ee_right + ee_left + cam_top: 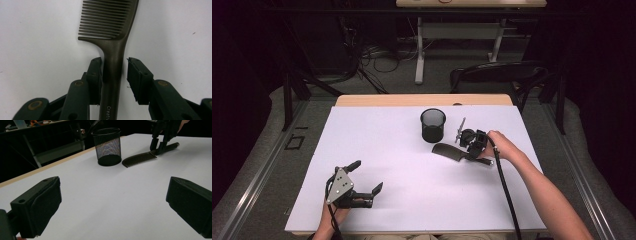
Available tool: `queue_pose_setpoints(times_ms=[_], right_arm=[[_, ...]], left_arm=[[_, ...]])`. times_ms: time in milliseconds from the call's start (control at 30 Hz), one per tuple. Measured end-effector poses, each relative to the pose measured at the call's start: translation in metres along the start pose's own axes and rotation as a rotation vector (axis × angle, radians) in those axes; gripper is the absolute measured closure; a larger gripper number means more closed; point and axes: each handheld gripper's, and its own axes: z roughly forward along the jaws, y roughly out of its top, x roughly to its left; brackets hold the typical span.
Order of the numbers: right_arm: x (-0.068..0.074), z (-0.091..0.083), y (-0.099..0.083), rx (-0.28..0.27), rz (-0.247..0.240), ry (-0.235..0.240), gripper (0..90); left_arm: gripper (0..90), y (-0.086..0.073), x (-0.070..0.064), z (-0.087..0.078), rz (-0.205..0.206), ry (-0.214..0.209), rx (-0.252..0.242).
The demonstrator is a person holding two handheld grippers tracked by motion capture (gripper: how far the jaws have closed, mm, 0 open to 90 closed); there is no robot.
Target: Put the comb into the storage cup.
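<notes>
Right gripper [114, 75] straddles comb [110, 27] handle, jaws not yet clamped; comb flat on table [387, 150]. Mesh cup [433, 125] empty, frame centre. Left gripper [367, 177] released, idle lower left. Grasp, lift, drop-in likely remain.

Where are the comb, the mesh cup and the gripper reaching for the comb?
comb [112, 67]: right gripper view, on its handle.
mesh cup [432, 126]: high view, on its side wall.
right gripper [113, 75]: right gripper view, between its jaws.
</notes>
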Motion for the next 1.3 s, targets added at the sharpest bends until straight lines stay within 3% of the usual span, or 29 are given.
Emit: queue_pose_setpoints(times_ms=[200, 700, 1200, 1300], right_arm=[[0.0, 0.005, 0.002, 0.022, 0.006, 0.009, 68.5], [-0.001, 0.002, 0.0, 0.011, 0.007, 0.014, 72.8], [0.007, -0.02, -0.012, -0.078, 0.03, 0.01, 72.9], [0.01, -0.024, -0.016, -0.117, 0.041, -0.001, 72.9]], left_arm=[[0.1, 0.0, 0.0, 0.0, 0.001, 0.001, 0.0], [0.1, 0.0, 0.0, 0.0, 0.003, 0.0, 0.0], [0.1, 0.0, -0.001, -0.001, 0.002, 0.001, -0.001], [0.1, 0.0, -0.001, -0.001, 0.005, 0.0, 0.0]])
